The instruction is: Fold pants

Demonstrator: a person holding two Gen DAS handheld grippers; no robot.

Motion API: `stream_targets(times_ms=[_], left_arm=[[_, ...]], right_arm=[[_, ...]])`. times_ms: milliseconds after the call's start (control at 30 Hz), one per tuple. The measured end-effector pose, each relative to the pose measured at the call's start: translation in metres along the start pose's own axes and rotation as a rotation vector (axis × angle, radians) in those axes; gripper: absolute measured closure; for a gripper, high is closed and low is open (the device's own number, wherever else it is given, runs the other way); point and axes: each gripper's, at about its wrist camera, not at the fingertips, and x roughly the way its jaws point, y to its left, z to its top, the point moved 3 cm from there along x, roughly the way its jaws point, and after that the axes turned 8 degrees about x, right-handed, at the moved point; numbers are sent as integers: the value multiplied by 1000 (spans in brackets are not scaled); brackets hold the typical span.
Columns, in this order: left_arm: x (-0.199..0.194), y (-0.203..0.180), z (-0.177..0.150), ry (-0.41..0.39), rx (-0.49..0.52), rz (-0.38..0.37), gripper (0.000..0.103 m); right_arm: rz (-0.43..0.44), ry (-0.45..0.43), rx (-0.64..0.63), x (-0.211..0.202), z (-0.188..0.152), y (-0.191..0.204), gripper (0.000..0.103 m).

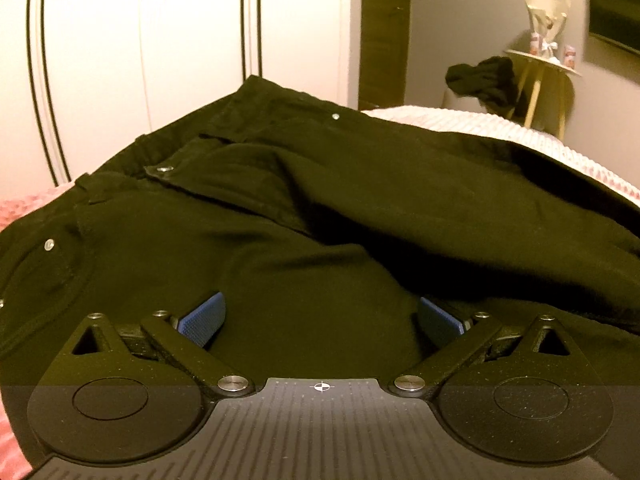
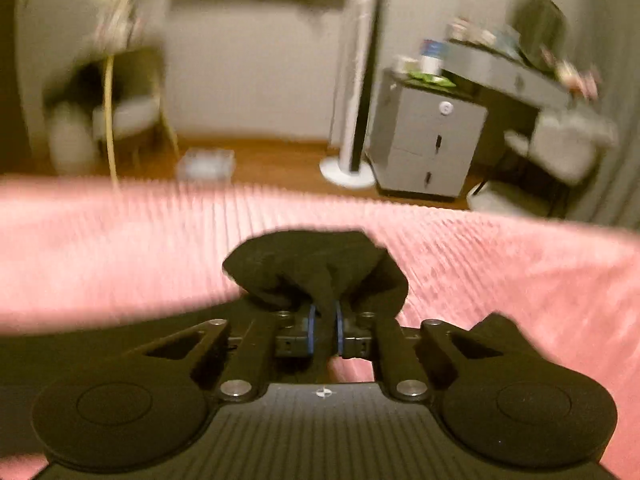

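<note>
On the bed [image 2: 500, 264], spread flat, waist end up toward the wardrobe: black pants [image 1: 320, 208], one leg thrown across the other, likely laid out so for a lengthwise fold. Left claw [image 1: 320, 320] wide open, blue pads [image 1: 202, 316] resting on or just above the cloth near the crotch, gripping nothing. Right claw [image 2: 326, 330] pinched nearly shut on a bunched end of black cloth (probably a leg hem, though blurred), lifted over pink bedding, seemingly ready to carry across.

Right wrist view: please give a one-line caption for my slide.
Right gripper shut on a bunch of the black pants above the pink bedspread.
</note>
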Motion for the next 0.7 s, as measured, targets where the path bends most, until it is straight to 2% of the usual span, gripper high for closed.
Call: stream_targets(times_ms=[67,133,167,200,233,300,333,367,400,467,533,600,700], left_arm=[[-1,1,-1,-3,-8,-5,0],[-1,2,-1,-4,-13,-9,0],[0,2,-1,-4,-13,-9,0],[0,2,-1,-4,-14,-10,0],[0,3,-1,-6,-17,-14,0],[-1,6,0,-10,-30,-25,0],[-2,7,0,-11,-38,-34,0],[-2,9,0,-12,-44,-42,0],[-3,10,1,-12,-49,-49,0],[-5,11,4,-5,-46,-73,0],[-9,13,7,14,-46,-99,0],[-15,17,13,30,-92,-171,0],[-28,23,33,12,-230,-404,0]], right_arm=[[134,-57,243,-35,-2,-39,94],[272,-101,492,-60,-20,-83,94],[305,-107,591,-66,-37,-103,93],[283,-97,647,-67,-55,-120,89],[237,-72,658,-62,-73,-133,85],[142,50,687,-44,-103,-156,81],[145,87,749,-39,-114,-167,83],[186,80,823,-39,-119,-177,83],[222,83,893,-39,-120,-185,80],[277,63,930,-41,-116,-190,68],[307,57,926,-39,-114,-189,52],[329,56,941,-34,-119,-185,52],[356,60,954,-25,-122,-185,57]])
